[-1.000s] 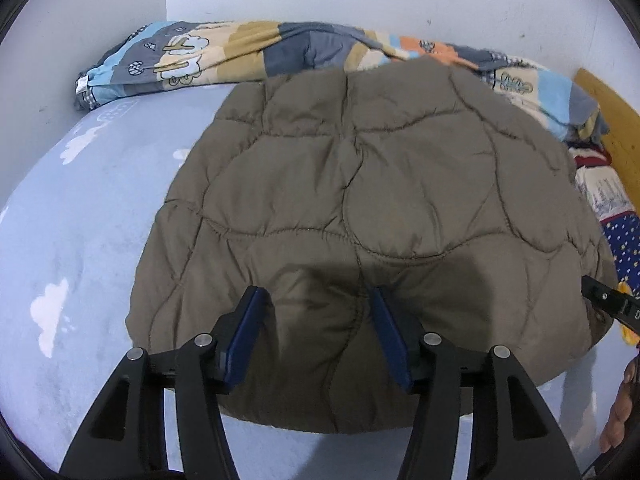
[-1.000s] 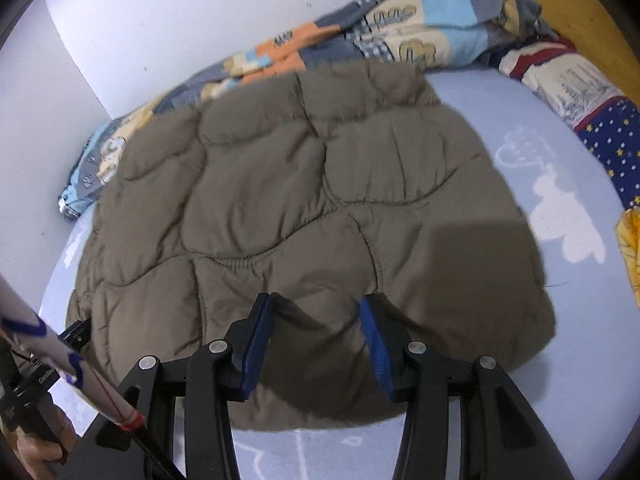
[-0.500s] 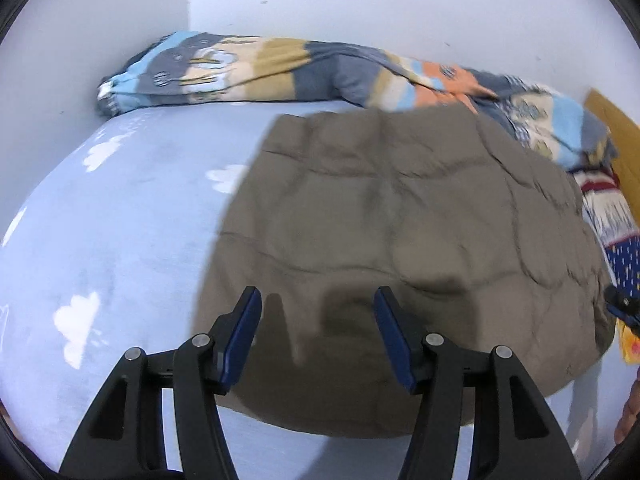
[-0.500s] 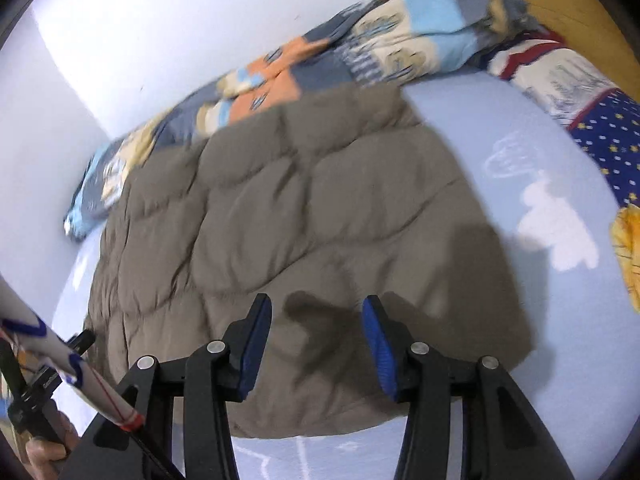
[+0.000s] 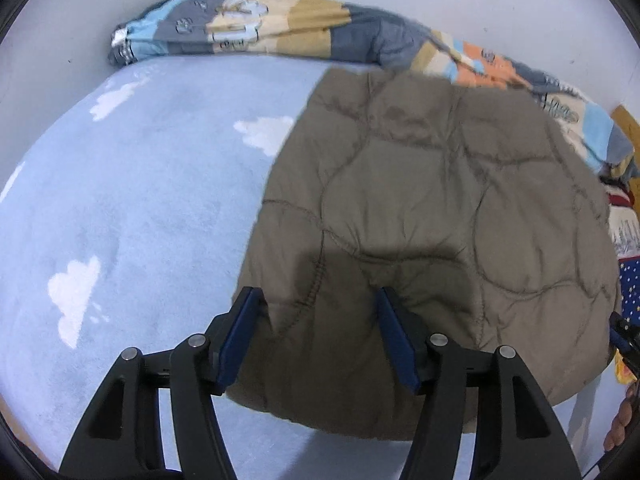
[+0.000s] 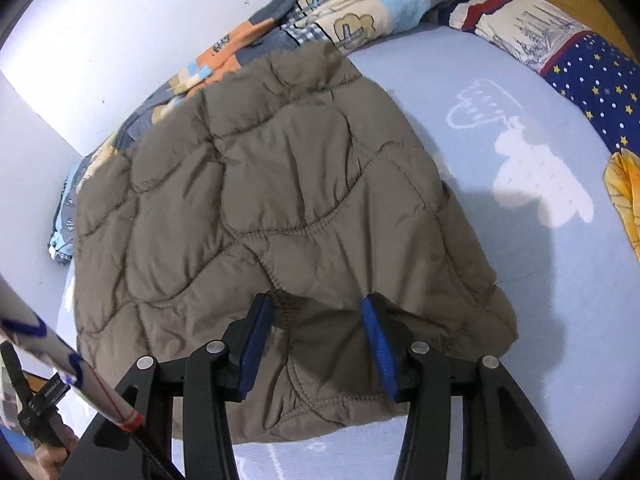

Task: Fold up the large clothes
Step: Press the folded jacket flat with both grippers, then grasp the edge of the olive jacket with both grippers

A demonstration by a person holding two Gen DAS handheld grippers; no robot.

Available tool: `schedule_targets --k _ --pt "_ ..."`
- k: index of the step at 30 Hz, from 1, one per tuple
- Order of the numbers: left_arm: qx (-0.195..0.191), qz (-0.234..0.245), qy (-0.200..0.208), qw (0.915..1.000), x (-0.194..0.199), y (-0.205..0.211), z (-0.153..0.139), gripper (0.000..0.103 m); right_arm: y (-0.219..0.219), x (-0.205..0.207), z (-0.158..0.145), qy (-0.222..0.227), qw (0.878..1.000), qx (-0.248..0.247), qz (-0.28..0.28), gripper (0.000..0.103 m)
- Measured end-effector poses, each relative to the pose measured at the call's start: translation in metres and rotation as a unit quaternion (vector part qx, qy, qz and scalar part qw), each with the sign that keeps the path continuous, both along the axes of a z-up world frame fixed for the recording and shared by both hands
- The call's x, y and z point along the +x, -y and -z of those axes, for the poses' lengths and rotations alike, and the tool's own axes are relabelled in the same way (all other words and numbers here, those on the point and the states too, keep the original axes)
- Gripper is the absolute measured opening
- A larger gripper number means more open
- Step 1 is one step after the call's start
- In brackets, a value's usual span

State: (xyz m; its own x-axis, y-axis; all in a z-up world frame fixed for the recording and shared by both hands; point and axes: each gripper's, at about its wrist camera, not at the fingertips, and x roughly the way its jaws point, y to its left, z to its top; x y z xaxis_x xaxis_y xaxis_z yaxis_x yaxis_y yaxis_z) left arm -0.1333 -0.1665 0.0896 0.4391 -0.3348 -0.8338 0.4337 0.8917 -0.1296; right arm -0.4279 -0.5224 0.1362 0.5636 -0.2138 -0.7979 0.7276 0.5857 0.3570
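Blue-padded, the left hand-held gripper [image 5: 316,336] is opening over the near hem of the brown quilted jacket [image 5: 432,216]; the right hand-held gripper [image 6: 316,340] straddles it too, unclenched. The jacket stretches away across the bed [image 5: 140,208].

The left gripper [image 5: 316,336] hangs over the near left corner of a brown quilted jacket [image 5: 432,240], its blue-padded jaws opening, fabric beneath them but not pinched. The jacket lies flat on a pale blue cloud-print sheet [image 5: 132,208]. A patchwork blanket [image 5: 304,28] is bunched along the wall
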Motion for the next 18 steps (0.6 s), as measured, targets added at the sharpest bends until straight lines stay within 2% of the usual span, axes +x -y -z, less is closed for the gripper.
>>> schedule_targets --k 2,4,7,9,13,16,18 --pt "-0.004 -0.003 0.011 0.9999 -0.004 -0.006 -0.007 0.061 0.0 -0.007 -0.013 0.016 1.0 -0.011 0.001 0.052" --pt "-0.006 -0.008 0.013 0.9999 -0.001 -0.012 -0.008 0.061 0.003 -0.016 -0.021 0.013 1.0 -0.024 0.008 0.052" --pt "-0.006 -0.021 -0.017 0.9996 0.009 -0.022 0.005 0.061 0.008 -0.029 -0.016 -0.008 0.999 -0.033 0.021 0.052" --pt "-0.016 -0.021 -0.049 0.9985 0.016 -0.023 0.016 0.061 0.014 -0.034 -0.006 -0.01 1.0 -0.013 0.024 0.051" --pt "-0.024 -0.028 -0.071 0.9968 0.02 -0.024 0.024 0.061 0.019 -0.036 0.009 -0.01 1.0 0.018 0.023 0.051" --pt "-0.038 -0.034 -0.076 0.9958 0.023 -0.03 0.018 0.062 0.02 -0.039 0.006 -0.003 1.0 0.019 0.025 0.051" --pt "-0.049 -0.043 -0.073 0.9952 0.023 -0.041 0.01 0.062 0.02 -0.049 -0.004 0.018 0.999 0.019 0.033 0.051"
